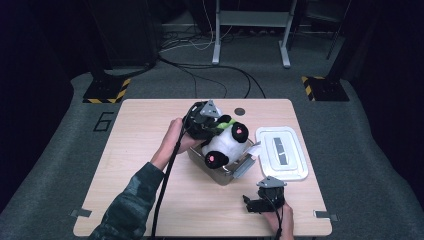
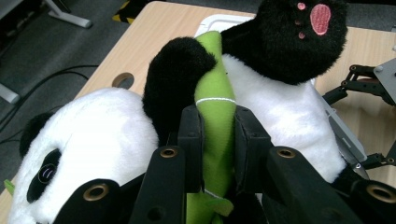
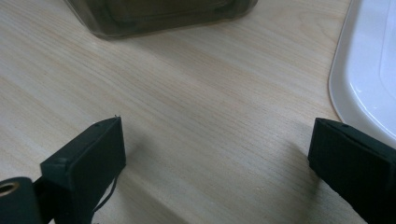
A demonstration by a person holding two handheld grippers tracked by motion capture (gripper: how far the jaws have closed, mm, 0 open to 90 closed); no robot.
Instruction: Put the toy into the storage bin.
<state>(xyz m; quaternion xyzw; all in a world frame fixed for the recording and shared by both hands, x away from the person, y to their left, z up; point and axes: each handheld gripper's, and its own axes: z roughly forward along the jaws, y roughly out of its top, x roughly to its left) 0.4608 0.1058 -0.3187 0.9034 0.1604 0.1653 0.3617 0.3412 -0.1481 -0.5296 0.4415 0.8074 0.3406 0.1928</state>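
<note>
The left gripper [image 2: 212,135] is clamped on the green bamboo stalk [image 2: 215,100] of the plush panda [image 1: 225,142] – soft, light, squashy (it sags over the box [image 1: 227,175]) – so grip firm stuffing; the right gripper [image 3: 217,154] rests wide open, holding nothing.

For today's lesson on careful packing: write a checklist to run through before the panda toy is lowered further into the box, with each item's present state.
1. Left hand-held gripper clamped on the green bamboo piece of the panda toy: ok.
2. Panda over the box: ok.
3. Panda fully inside: not ok.
4. White lid off, lying beside the box: ok.
5. Right hand-held gripper open, clear of the box: ok.
6. Room inside the box: cannot tell.
</note>
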